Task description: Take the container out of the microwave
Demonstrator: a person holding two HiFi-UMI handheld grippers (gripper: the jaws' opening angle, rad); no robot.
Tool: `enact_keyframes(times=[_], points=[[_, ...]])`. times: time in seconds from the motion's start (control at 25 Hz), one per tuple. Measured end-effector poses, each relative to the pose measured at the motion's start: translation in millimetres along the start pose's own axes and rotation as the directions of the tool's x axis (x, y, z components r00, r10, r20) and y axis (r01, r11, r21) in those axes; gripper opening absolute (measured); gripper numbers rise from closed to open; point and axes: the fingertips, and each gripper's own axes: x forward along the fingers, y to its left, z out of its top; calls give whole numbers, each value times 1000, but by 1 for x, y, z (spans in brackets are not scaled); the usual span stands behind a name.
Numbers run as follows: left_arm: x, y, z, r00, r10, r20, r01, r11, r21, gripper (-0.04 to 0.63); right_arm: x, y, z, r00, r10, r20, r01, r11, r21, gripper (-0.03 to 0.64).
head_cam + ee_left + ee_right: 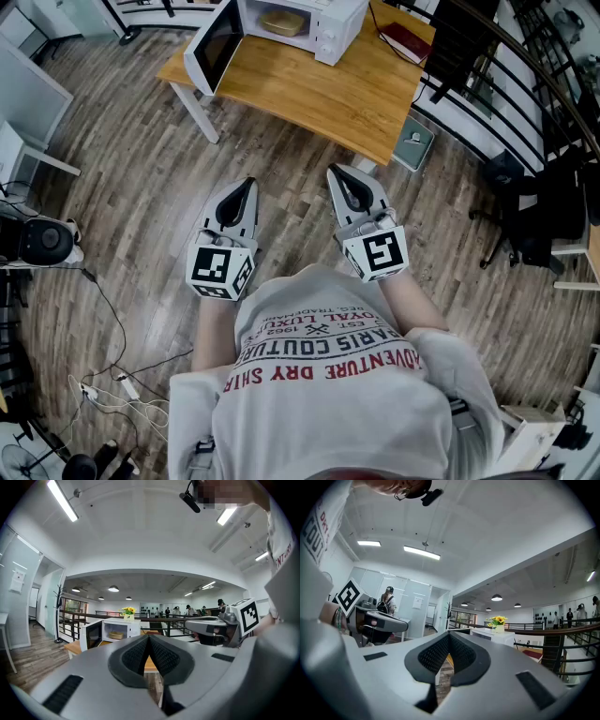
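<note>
A white microwave (300, 23) stands on a wooden table (347, 94) with its door (212, 49) swung open. Inside it sits a tan container (281, 22), which the left gripper view also shows (116, 635). Both grippers are held level in front of the person, well short of the table. My left gripper (246, 183) is shut with nothing between its jaws, and its pads meet in its own view (148, 639). My right gripper (336, 172) is shut and empty too, its pads touching (448, 639).
A dark red book (405, 39) lies on the table right of the microwave. A black railing (506, 56) runs behind and right of the table. Cables and a power strip (122, 384) lie on the wooden floor at the left. A yellow flower pot (128, 612) tops the microwave.
</note>
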Motion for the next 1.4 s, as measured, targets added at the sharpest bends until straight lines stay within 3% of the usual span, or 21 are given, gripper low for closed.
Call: enact_keyframes(times=[0.36,0.8,0.84,0.92,0.96,1.4], points=[[-4,11,2,1000,21,11,-21,1000,-11,12,3,7,0,1000,15,0,-15,1000,-2,26],[-23,35,-6,1000,-8,19,9,999,-35,12,15,40,4,1000,14,27,-14,1000,-16,29],[-26,39,-7,1000,-12,19,13,999,-39,12,18,43,3,1000,3,15,-3,1000,-27,40],[-32,47,-9,1000,-17,19,18,999,-46,12,25,49,0,1000,-16,-13,15,999,-49,248],[-34,52,-9,1000,-19,19,20,999,-50,12,28,51,-1,999,-26,-22,24,998,-56,273],[-48,86,-28,1000,23,-18,-24,996,-83,12,60,68,-9,1000,4,-27,-4,1000,-25,272]])
